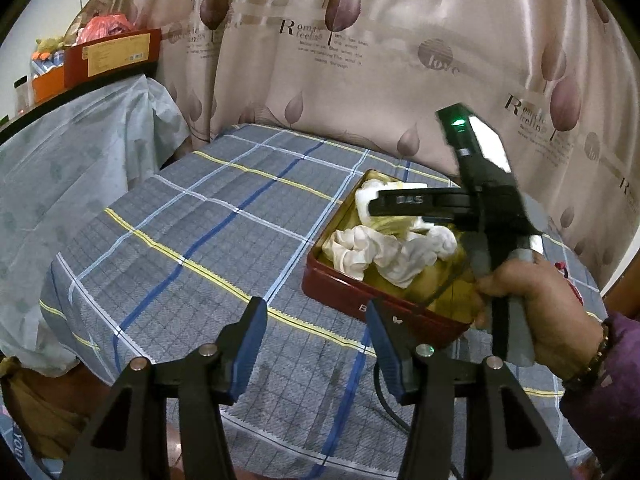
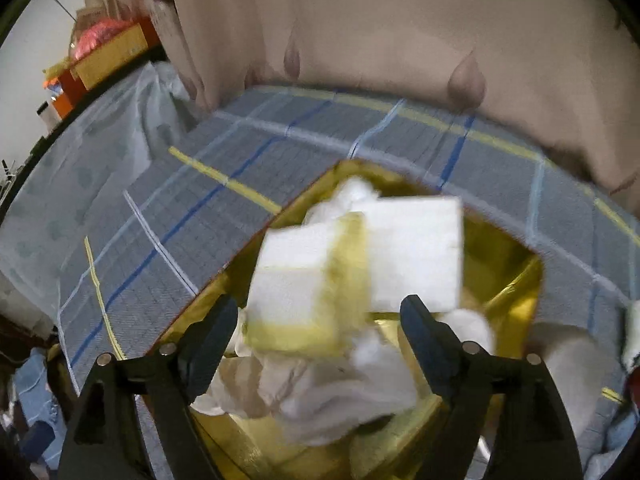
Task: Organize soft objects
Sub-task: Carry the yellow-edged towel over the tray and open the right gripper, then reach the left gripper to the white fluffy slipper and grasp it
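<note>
the left gripper [image 1: 316, 336] hovers wide apart over the plaid cloth [image 1: 192, 220], gripping nothing. just beyond, the red tin [image 1: 352, 300] sits with its long axis running away toward the curtain [image 1: 360, 60] — crumpled white cloths [image 1: 384, 252] heaped inside. over it the right gripper [image 2: 320, 320] stands spread, a blurred white-and-yellow folded cloth [image 2: 352, 264] between its fingers, pads not pressing it.

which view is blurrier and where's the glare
Right wrist view: motion blur smears the folded white and yellow cloth and the curtain. Left wrist view: mostly sharp, fisheye-bent edges, with sheen on the curtain and blur on the right gripper.
</note>
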Tool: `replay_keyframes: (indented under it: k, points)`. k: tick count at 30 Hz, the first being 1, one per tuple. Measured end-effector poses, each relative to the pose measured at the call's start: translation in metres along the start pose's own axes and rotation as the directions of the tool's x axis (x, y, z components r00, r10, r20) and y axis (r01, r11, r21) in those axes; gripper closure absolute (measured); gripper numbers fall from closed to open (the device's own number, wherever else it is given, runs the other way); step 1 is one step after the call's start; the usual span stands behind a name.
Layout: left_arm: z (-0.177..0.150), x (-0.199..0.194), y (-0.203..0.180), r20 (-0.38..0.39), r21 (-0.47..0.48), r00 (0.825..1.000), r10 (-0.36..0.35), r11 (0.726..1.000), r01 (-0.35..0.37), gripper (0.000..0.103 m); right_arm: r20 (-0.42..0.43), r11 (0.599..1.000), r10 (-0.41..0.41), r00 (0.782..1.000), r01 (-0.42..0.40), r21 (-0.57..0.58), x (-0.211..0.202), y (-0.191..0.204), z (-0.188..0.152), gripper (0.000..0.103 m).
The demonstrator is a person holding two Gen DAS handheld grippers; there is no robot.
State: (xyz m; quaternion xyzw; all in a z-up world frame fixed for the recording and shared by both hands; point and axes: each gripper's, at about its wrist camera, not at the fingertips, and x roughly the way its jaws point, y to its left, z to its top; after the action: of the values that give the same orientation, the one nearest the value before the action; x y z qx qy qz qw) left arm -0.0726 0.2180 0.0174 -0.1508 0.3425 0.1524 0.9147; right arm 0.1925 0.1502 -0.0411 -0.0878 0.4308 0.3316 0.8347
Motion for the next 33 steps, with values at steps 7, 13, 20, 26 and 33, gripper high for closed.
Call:
replay_keyframes:
  k: [7, 13, 20, 26, 33]
  points:
    - [-0.002, -0.004, -0.003, 0.032, 0.019, 0.999, 0.016, 1.0, -0.017, 0.05, 0.243, 1.0, 0.017, 0.97, -0.022, 0.017, -0.096, -0.024, -0.043, 0.014]
    - [-0.008, -0.004, -0.016, 0.027, 0.074, 1.0, 0.007, 0.997, -0.009, 0.05, 0.326, 0.973, -0.229, 0.917, 0.21, 0.091, -0.175, -0.089, -0.145, 0.004]
    - [-0.021, 0.002, -0.053, -0.063, 0.187, 0.989, -0.134, 0.972, 0.143, 0.05, 0.156, 0.831, -0.527, 0.835, 0.468, 0.303, -0.227, -0.219, -0.232, 0.004]
    - [-0.01, 0.007, -0.107, -0.183, 0.199, 0.929, -0.323, 0.913, 0.357, 0.049, 0.061, 0.736, -0.607, 0.792, 0.532, 0.418, -0.23, -0.286, -0.269, 0.004]
    - [0.045, 0.06, -0.204, -0.355, 0.13, 0.809, -0.468, 0.833, 0.538, 0.045, 0.084, 0.757, -0.548, 0.832, 0.451, 0.472, -0.231, -0.297, -0.276, 0.004]
